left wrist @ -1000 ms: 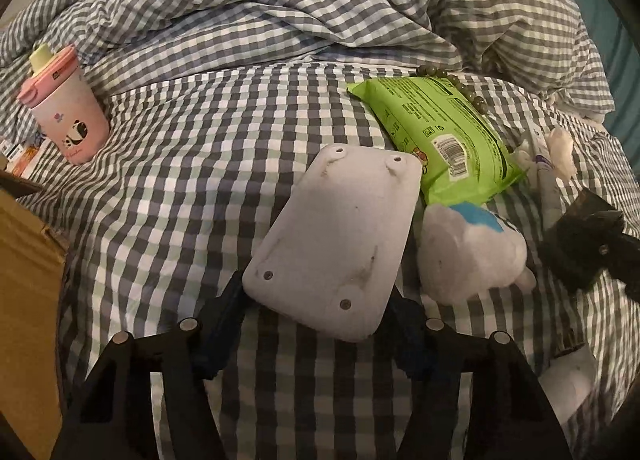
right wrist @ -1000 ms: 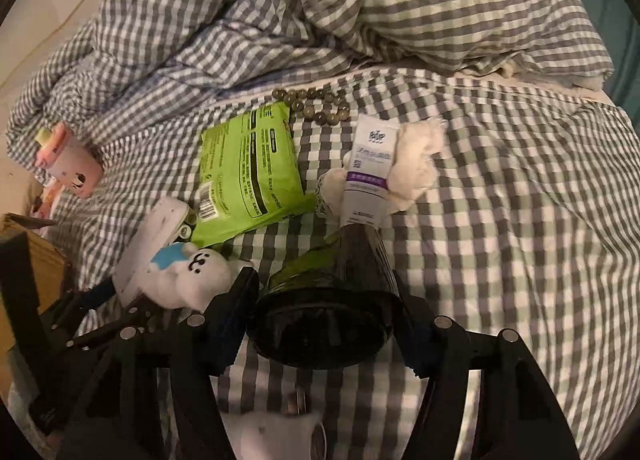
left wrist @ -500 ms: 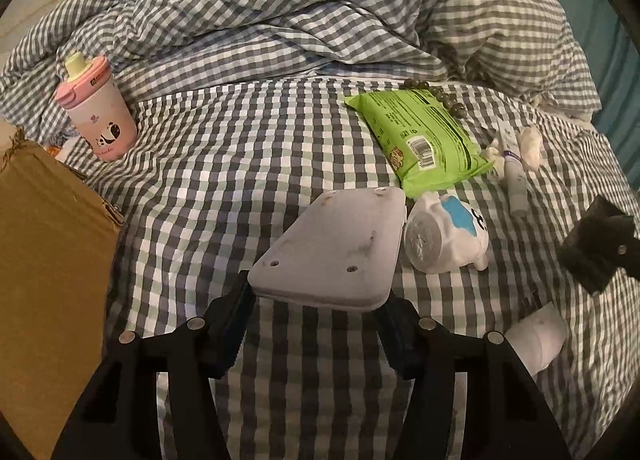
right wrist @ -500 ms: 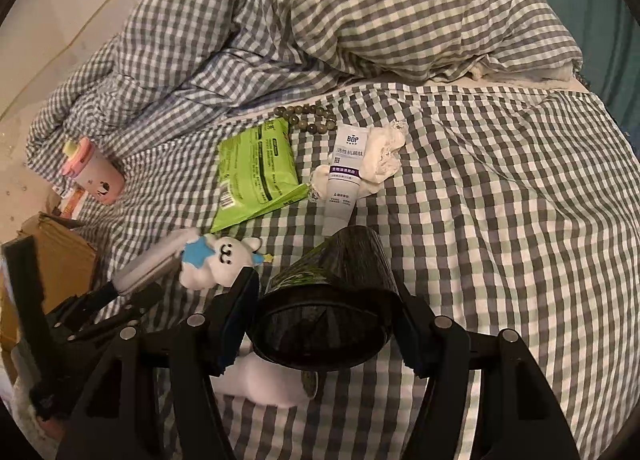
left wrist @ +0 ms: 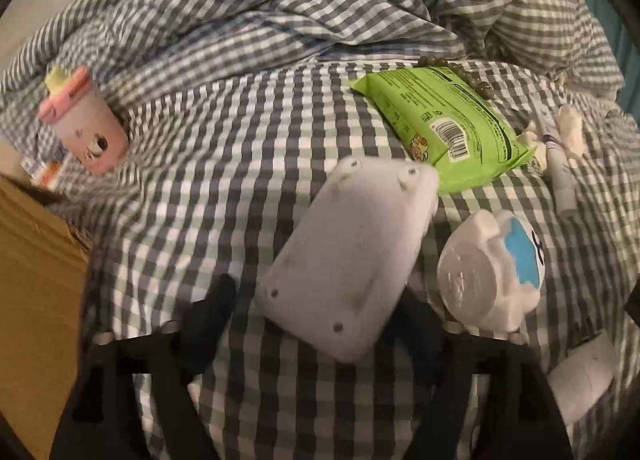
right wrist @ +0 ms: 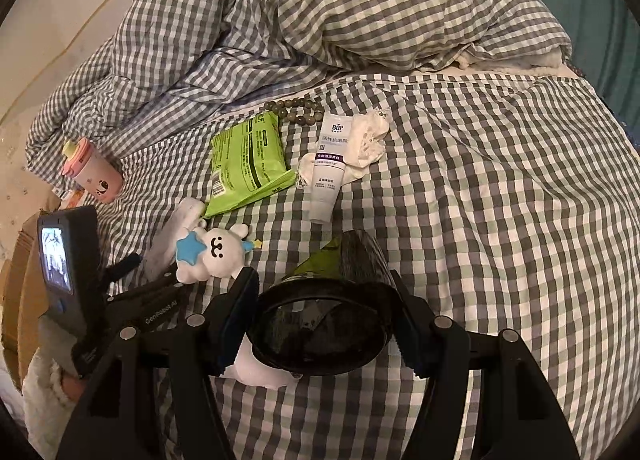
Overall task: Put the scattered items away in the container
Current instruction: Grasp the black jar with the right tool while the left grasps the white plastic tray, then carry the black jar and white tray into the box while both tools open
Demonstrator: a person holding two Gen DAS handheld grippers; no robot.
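Note:
My left gripper (left wrist: 316, 308) is shut on a flat white plastic case (left wrist: 348, 256), held tilted above the checked bedsheet. A cardboard box (left wrist: 36, 300) stands at its left. My right gripper (right wrist: 324, 312) is shut on a dark glossy cylinder (right wrist: 328, 308), held above the bed. The left gripper (right wrist: 132, 292) also shows in the right wrist view. On the sheet lie a white plush toy (left wrist: 496, 276) (right wrist: 212, 252), a green wipes pack (left wrist: 444, 128) (right wrist: 244, 164), a white tube (right wrist: 330, 168), a bead bracelet (right wrist: 296, 110) and crumpled tissue (right wrist: 368, 140).
A pink lidded cup (left wrist: 84, 124) (right wrist: 94, 168) stands at the left by the rumpled checked duvet (right wrist: 320, 12). A white soft item (left wrist: 580, 372) lies at the right near the left gripper. A teal wall (right wrist: 608, 0) is at the far right.
My left gripper has tipped the white case up and moved closer to the bed, slightly rightward. My right gripper has risen with the dark cylinder, so more of the bed shows.

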